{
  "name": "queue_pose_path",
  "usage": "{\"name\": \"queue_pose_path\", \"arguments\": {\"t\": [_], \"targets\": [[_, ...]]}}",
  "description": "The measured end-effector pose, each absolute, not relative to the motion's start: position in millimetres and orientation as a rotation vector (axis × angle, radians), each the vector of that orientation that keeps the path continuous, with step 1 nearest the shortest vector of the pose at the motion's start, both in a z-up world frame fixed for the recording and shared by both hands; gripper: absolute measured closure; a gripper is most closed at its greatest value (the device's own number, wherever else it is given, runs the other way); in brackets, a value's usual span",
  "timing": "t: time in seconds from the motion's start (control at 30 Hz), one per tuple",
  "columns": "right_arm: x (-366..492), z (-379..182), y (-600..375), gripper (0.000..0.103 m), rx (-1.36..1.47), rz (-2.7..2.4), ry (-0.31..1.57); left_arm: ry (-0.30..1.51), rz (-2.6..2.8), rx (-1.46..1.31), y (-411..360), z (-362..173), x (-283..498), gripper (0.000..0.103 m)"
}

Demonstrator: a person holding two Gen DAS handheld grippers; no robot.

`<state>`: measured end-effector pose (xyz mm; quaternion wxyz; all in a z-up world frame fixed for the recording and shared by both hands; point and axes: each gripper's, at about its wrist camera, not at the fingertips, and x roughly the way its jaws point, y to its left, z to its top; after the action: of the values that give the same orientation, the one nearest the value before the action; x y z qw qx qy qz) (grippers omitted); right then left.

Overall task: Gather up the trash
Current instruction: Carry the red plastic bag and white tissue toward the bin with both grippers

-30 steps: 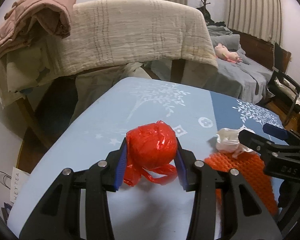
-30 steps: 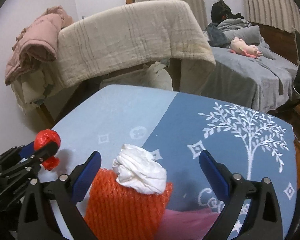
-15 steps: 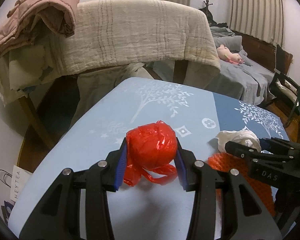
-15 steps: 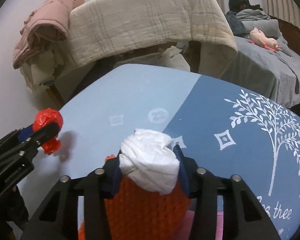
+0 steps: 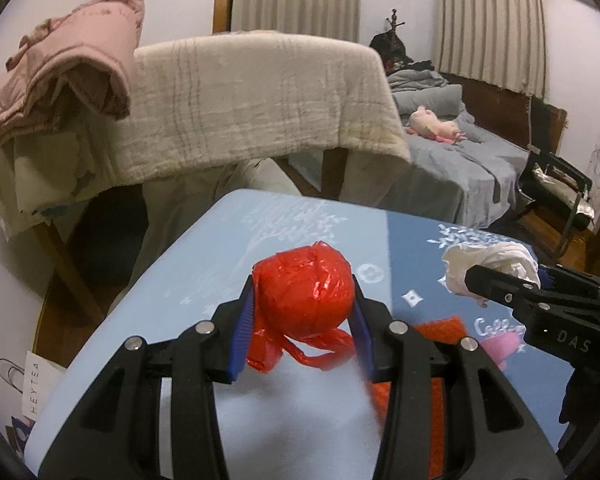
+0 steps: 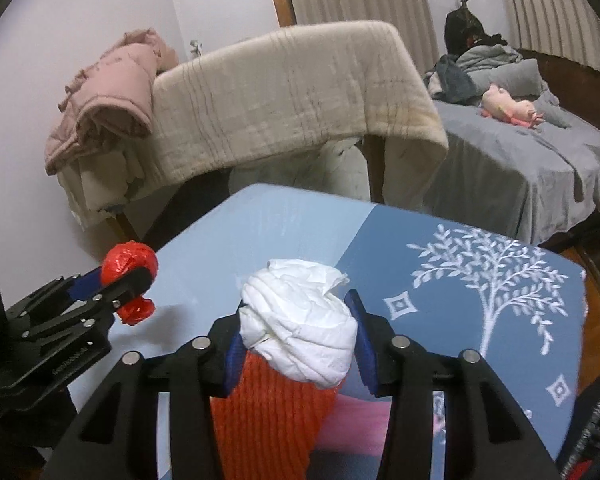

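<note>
Above the blue table (image 6: pixel 500 280), my left gripper (image 5: pixel 303 318) clamps the red bag ball (image 5: pixel 304 292) and my right gripper (image 6: pixel 296 344) the white tissue wad (image 6: pixel 300 332), so I lift both steadily without squeezing harder.

Beige blanket (image 5: pixel 256 100), pink jacket (image 5: pixel 60 80)

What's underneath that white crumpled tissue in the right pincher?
Under the white tissue, held by the right hand-held gripper, an orange ribbed net shows, with a pink patch of the blue tablecloth beside it. Whether tissue and net touch, and what the net covers, is hidden.
</note>
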<state>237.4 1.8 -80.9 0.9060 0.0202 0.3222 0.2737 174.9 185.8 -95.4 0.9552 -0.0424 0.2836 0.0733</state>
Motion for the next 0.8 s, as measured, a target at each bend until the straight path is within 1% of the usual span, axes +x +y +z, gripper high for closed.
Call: {"name": "queue_pose_path", "arguments": {"t": [0.8], "targets": [[165.8, -31.3, -100.0, 0.057, 0.102, 0.459, 0.566, 0.523, -0.009, -0.040, 87.4, -41.1, 128.1, 0.061]]}}
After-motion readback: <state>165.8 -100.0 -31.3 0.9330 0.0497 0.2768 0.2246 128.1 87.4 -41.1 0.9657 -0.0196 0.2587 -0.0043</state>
